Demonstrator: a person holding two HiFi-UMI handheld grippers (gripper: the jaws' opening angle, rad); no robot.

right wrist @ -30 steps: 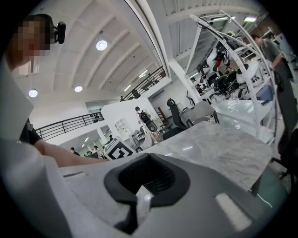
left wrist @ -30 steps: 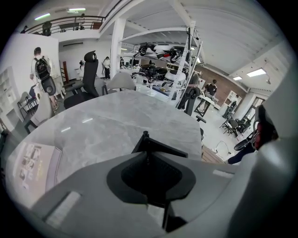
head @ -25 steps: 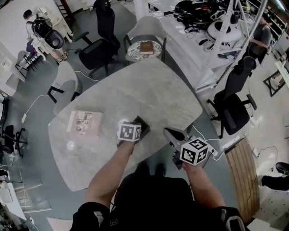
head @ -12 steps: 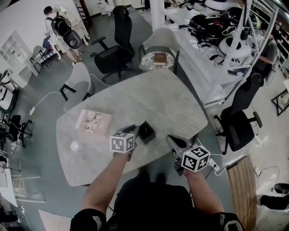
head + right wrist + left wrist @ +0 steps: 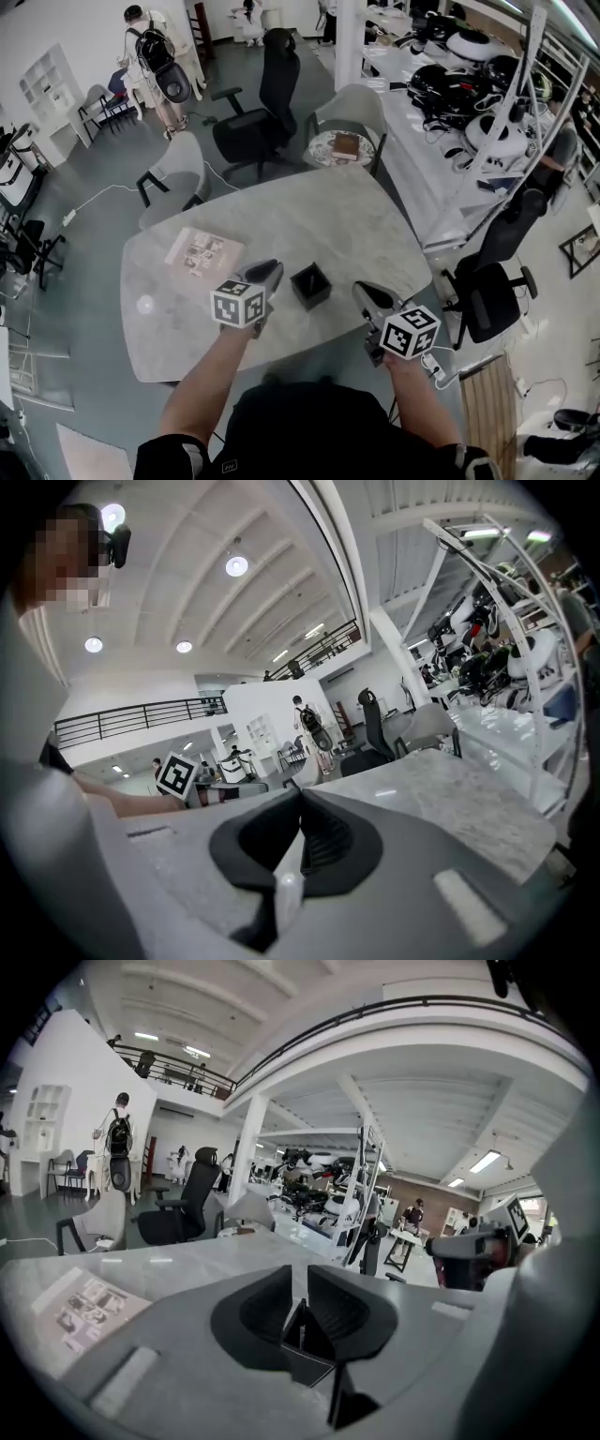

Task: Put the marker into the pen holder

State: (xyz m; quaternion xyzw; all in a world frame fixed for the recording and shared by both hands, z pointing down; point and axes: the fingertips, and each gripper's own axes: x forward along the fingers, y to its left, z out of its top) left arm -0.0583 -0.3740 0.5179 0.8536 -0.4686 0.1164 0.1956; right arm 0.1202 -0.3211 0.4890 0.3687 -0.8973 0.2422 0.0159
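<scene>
Looking steeply down from head height on the tabletop (image 5: pixel 309 211). Riding close behind the jaws of the left hand-held gripper (image 5: pixel 268 272) and right hand-held gripper (image 5: pixel 362 290), skimming low across that same tabletop toward the room.

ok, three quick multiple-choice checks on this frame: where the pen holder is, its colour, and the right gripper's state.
1. Where does the pen holder stand?
A) on the table, between the left gripper and the right gripper
B) on the booklet
C) on a chair seat

2. What colour is it?
A) white
B) red
C) black

3. The right gripper's fingers are:
A) spread wide and empty
B) closed on a slim white thing, apparently the marker
C) clamped on the booklet

Key:
1 A: the head view shows it on bare tabletop between both grippers.
2 C: its walls look black.
3 B: the right gripper view shows the fingers meeting at the tips round a glossy white shaft.
</scene>
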